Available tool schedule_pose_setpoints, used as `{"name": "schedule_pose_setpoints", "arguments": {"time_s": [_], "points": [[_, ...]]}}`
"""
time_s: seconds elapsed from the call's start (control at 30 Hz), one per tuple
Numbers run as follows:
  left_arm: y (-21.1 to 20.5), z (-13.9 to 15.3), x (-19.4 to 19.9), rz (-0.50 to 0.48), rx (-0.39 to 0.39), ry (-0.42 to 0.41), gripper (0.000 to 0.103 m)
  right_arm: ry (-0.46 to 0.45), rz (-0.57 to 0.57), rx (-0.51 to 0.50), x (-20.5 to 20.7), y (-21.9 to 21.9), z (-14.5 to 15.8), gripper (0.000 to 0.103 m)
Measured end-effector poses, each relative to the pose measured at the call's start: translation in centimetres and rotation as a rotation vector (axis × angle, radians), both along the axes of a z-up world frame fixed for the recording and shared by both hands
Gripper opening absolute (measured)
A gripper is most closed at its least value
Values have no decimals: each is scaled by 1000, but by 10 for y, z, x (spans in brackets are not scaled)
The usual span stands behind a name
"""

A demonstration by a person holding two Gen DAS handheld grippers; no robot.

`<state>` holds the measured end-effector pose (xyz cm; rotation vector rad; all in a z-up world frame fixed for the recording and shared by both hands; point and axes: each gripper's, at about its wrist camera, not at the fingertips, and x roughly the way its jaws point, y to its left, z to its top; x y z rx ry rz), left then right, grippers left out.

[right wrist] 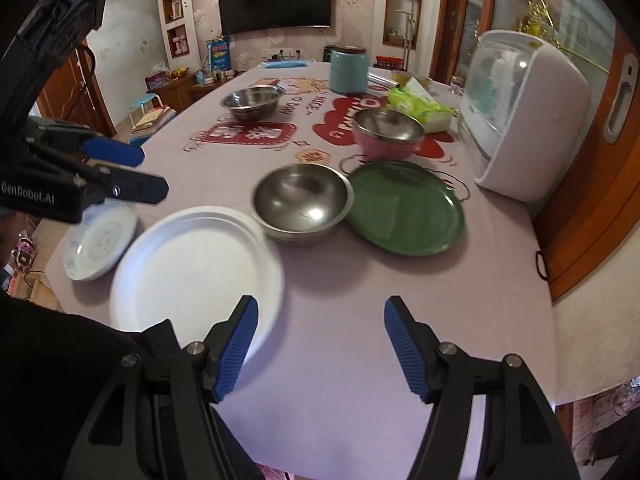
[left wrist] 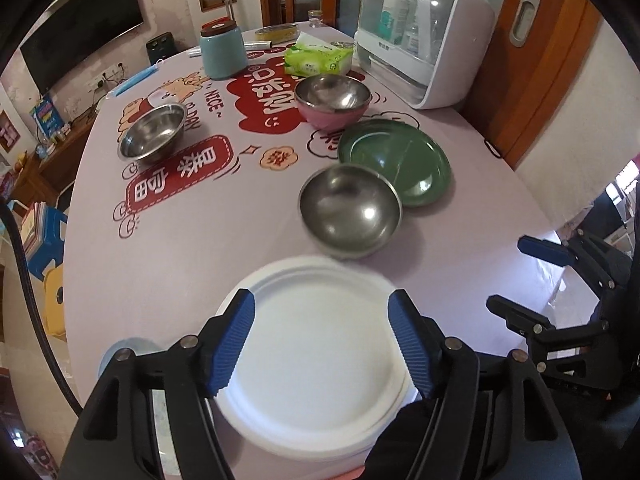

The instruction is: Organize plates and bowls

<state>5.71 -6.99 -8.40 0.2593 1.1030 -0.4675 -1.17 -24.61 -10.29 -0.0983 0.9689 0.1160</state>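
Note:
A white plate (left wrist: 312, 356) (right wrist: 196, 268) lies at the table's near edge. My left gripper (left wrist: 322, 308) is open above it, one finger over each side, holding nothing. Beyond it stand a steel bowl (left wrist: 350, 210) (right wrist: 302, 202), a green plate (left wrist: 396, 162) (right wrist: 406, 208), a pink bowl with a steel inside (left wrist: 332, 100) (right wrist: 388, 136) and another steel bowl (left wrist: 154, 130) (right wrist: 252, 100). A blue-patterned plate (right wrist: 100, 242) lies left of the white one. My right gripper (right wrist: 320, 316) is open and empty over bare tablecloth; it also shows in the left wrist view (left wrist: 520, 276).
A white cabinet with bottles (left wrist: 424, 32) (right wrist: 524, 116) stands at the table's right side. A teal jar (left wrist: 222, 50) (right wrist: 349, 70), a green tissue pack (left wrist: 320, 58) (right wrist: 420, 108) and a blue face mask (left wrist: 136, 76) lie at the far end. The table edge (right wrist: 552, 320) is near.

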Motion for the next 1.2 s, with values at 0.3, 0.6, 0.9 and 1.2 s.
{"name": "schedule_pose_setpoints", "arguments": {"time_s": [0.3,0.6,0.9,1.2], "points": [[-34,7,41,30,38,7,74,45,-60,25,21,-49,-4,66],[-62,2,90,51,101,26,74,93,-111,54,52,-84,-13,66],[-83,-13,133,65,112,53,74,144,-148,119,86,-117,-32,71],[-102,-47,168,40,88,101,74,200,-193,255,116,-143,-60,73]]}}
